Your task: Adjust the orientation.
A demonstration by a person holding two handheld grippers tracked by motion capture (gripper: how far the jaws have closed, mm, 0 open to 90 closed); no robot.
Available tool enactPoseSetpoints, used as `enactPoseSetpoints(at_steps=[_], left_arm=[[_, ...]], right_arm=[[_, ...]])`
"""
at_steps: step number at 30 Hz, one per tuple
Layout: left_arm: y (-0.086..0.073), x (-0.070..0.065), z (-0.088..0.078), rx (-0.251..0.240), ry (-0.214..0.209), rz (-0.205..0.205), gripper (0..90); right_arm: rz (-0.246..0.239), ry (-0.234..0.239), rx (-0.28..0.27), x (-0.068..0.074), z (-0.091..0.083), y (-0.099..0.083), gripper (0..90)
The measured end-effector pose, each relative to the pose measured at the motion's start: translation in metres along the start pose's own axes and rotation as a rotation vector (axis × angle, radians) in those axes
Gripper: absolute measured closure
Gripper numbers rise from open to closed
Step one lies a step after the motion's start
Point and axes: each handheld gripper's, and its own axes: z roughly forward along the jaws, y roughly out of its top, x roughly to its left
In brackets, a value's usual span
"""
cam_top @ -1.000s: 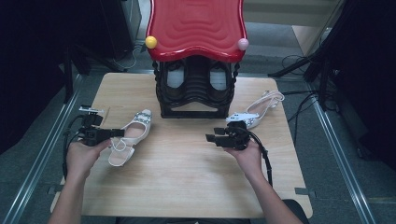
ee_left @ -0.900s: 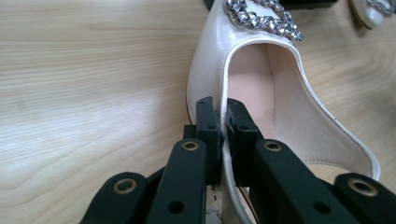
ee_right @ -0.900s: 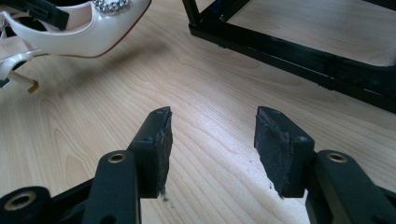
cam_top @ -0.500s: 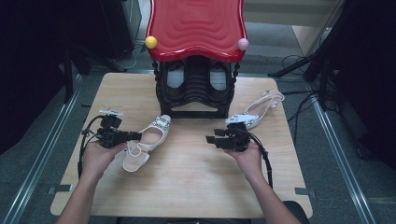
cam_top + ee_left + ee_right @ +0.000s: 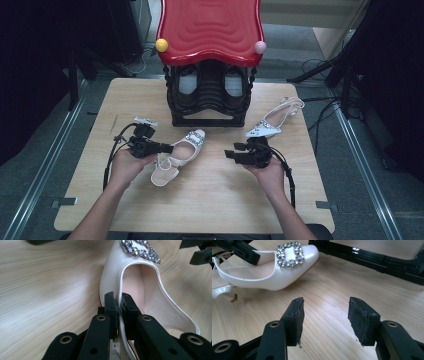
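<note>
A white slingback shoe [image 5: 181, 155] with a rhinestone buckle lies on the wooden table [image 5: 210, 200], toe pointing to the rack. My left gripper [image 5: 167, 148] is shut on the shoe's side wall; in the left gripper view the pads [image 5: 111, 307] pinch the thin rim of the shoe [image 5: 150, 295]. My right gripper [image 5: 231, 151] stands open to the right of the shoe, nothing between its pads [image 5: 298, 315]. The right gripper view shows the shoe [image 5: 272, 275] ahead at upper left. A second matching shoe [image 5: 275, 120] lies at the back right.
A black shoe rack [image 5: 210, 97] with a red wavy top [image 5: 210, 27] stands at the table's back centre, its base bar [image 5: 372, 257] just ahead of my right gripper. Metal rails run along both sides of the table. Cables trail from both grippers.
My left hand has carried the white shoe to the right, toward the table's middle and the right gripper. The right hand has stayed where it was.
</note>
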Motion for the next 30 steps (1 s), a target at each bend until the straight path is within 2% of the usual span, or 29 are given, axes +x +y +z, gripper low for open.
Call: enactPoseSetpoints(at_steps=[4,7,9,13,15,17,19,21,23,25,30], left_arm=[[0.004,-0.007,0.013,0.030,-0.026,0.017,85.5],[0.008,-0.012,0.021,0.033,-0.035,0.030,85.5],[0.011,-0.016,0.026,0.033,-0.033,0.042,85.5],[0.011,-0.020,0.036,0.020,-0.039,0.039,85.3],[0.011,-0.024,0.043,0.026,-0.020,0.052,85.0],[0.011,-0.025,0.049,0.038,-0.021,0.044,84.8],[0.011,-0.025,0.051,0.047,-0.016,0.047,84.5],[0.010,-0.026,0.050,0.047,0.000,0.072,83.4],[0.010,-0.026,0.047,0.025,-0.008,0.072,78.0],[0.010,-0.028,0.045,0.032,0.013,0.099,72.7],[0.012,-0.032,0.040,0.041,0.006,0.122,64.8]], right_arm=[[0.006,-0.007,-0.003,0.001,-0.002,-0.005,47.9],[0.014,-0.014,-0.006,0.001,-0.004,-0.008,47.9],[0.011,-0.020,-0.005,0.001,-0.005,-0.009,47.9],[0.012,-0.026,0.000,0.001,-0.004,-0.011,48.0],[0.013,-0.035,0.013,0.003,-0.001,-0.012,48.0],[0.010,-0.038,0.013,0.004,0.001,-0.012,48.5],[0.004,-0.041,0.011,0.005,0.003,-0.012,48.8],[-0.003,-0.043,0.011,0.006,0.006,-0.012,49.2],[-0.012,-0.043,0.010,0.007,0.009,-0.012,49.9],[-0.011,-0.043,0.015,0.009,0.012,-0.012,49.9],[-0.027,-0.043,0.023,0.013,0.017,-0.013,54.1]])
